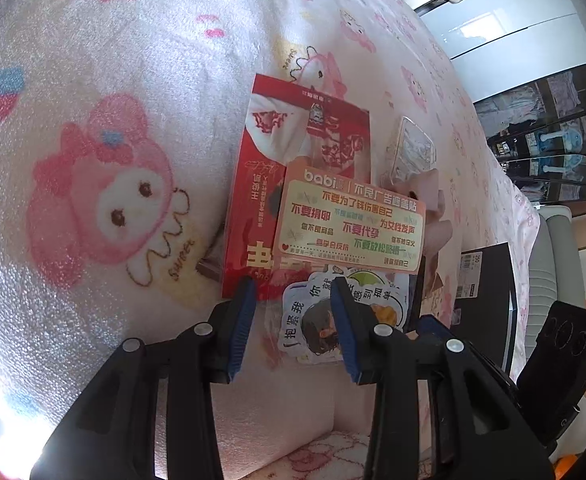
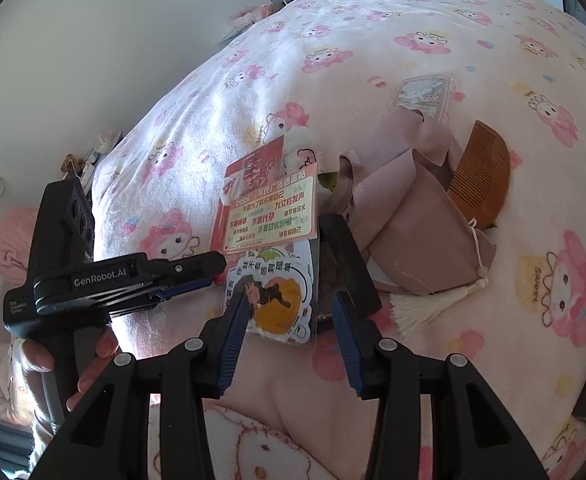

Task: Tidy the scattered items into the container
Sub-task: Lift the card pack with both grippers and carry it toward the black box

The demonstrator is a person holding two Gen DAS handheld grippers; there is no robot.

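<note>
**Flat stickers may slip or lift together**

Left of centre, the left gripper (image 2: 213, 276) hangs released beside the red card pack (image 2: 253, 164). At centre, the right gripper (image 2: 289, 312) straddles the cartoon sticker (image 2: 277, 300), pads clear. It underlaps the slogan sticker (image 2: 271, 216); pinching could drag both. No container shows.

Readable text noted: "babi" heads the orange sticker sheet (image 1: 349, 224), above Chinese slogans including "不要代孕" and "不要捐卵". "GenRobot.AI" is printed on the left gripper (image 2: 209, 276) body. "Sweet" appears beneath the cartoon characters on the blanket (image 1: 93, 80). Barcode label (image 1: 468, 268) on the black box (image 1: 489, 280) reads "250".
</note>
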